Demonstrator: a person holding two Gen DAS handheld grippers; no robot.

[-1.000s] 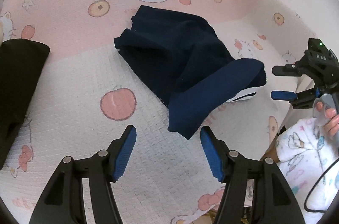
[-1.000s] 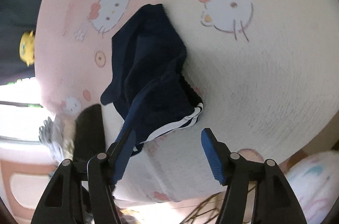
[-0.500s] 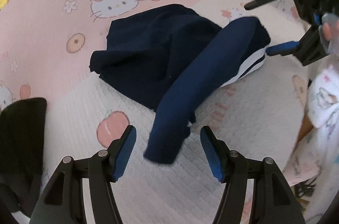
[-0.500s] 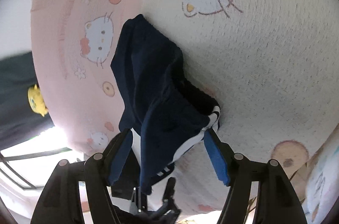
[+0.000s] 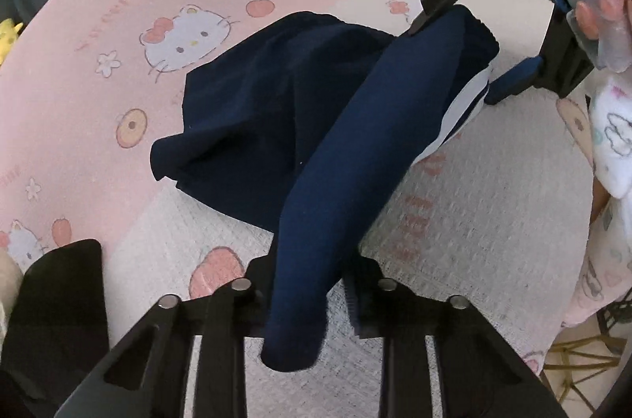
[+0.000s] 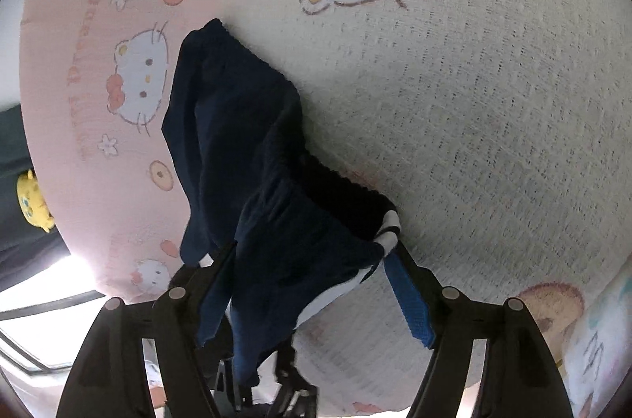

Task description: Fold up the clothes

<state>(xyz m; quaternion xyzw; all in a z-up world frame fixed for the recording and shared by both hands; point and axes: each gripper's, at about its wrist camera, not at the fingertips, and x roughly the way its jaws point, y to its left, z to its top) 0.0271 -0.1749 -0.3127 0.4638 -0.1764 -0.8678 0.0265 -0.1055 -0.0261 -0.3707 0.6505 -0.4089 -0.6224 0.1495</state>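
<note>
Two claws share one long blue shorts (image 5: 339,157) leg: left claw (image 5: 306,293) just pinched its near end; right claw (image 6: 312,283), jaws still spread, straddles the far striped end.

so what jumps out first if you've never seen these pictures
A navy garment with white stripes, rumpled mid-frame on a pink-and-white cartoon-cat blanket. The left gripper has just closed on its near end, while the right gripper straddles the striped end.
</note>
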